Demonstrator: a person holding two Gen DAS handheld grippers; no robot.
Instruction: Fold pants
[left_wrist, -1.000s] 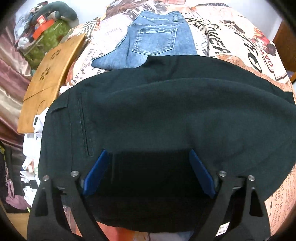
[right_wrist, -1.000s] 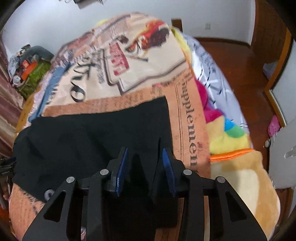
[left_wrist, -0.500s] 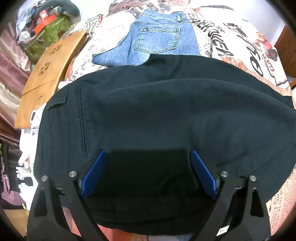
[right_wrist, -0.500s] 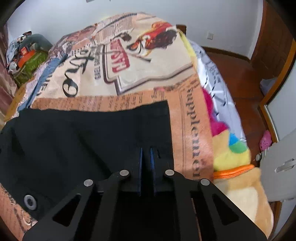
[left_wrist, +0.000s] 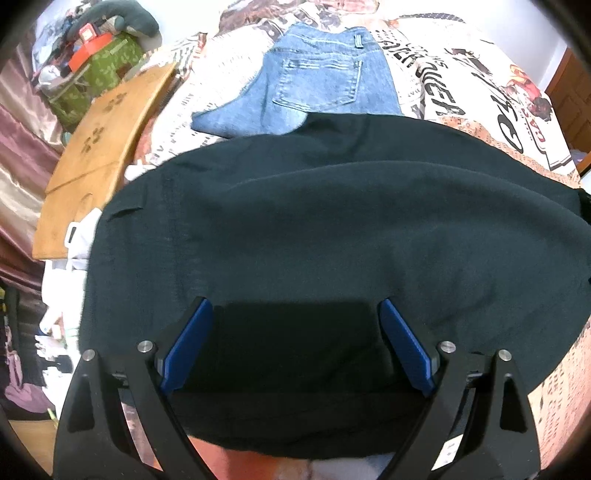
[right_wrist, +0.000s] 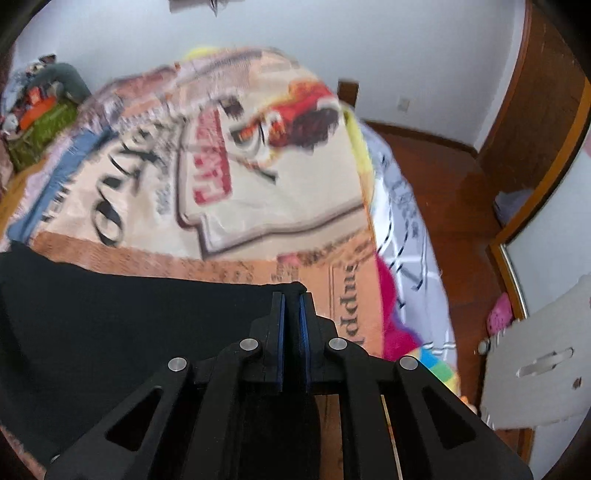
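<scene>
We find the dark pants (left_wrist: 332, 229) spread across the printed bedspread (left_wrist: 461, 96), filling most of the left wrist view. Their far edge overlaps the lower part of a pair of blue jeans (left_wrist: 325, 88) lying further up the bed. A wooden board (left_wrist: 99, 155) sits at the left edge of the bed, with a green bag (left_wrist: 99, 77) beyond it.

The left gripper (left_wrist: 295, 314) stands wide open; its blue pads (left_wrist: 186, 350) are set well apart over the near portion of the pants. We cannot tell whether they touch the cloth.

In the right wrist view, the right gripper (right_wrist: 291, 299) has its pads nearly together, with a strip of dark cloth showing in the narrow gap between them. It is clamped on the corner of the pants (right_wrist: 129, 325), which stretch away to the left over the bedspread (right_wrist: 288, 184). This view is blurred in its upper half. To the right we note a multicoloured blanket (right_wrist: 399, 325) at the bed's edge, then wooden floor (right_wrist: 443, 184) and a white wall (right_wrist: 258, 33).
</scene>
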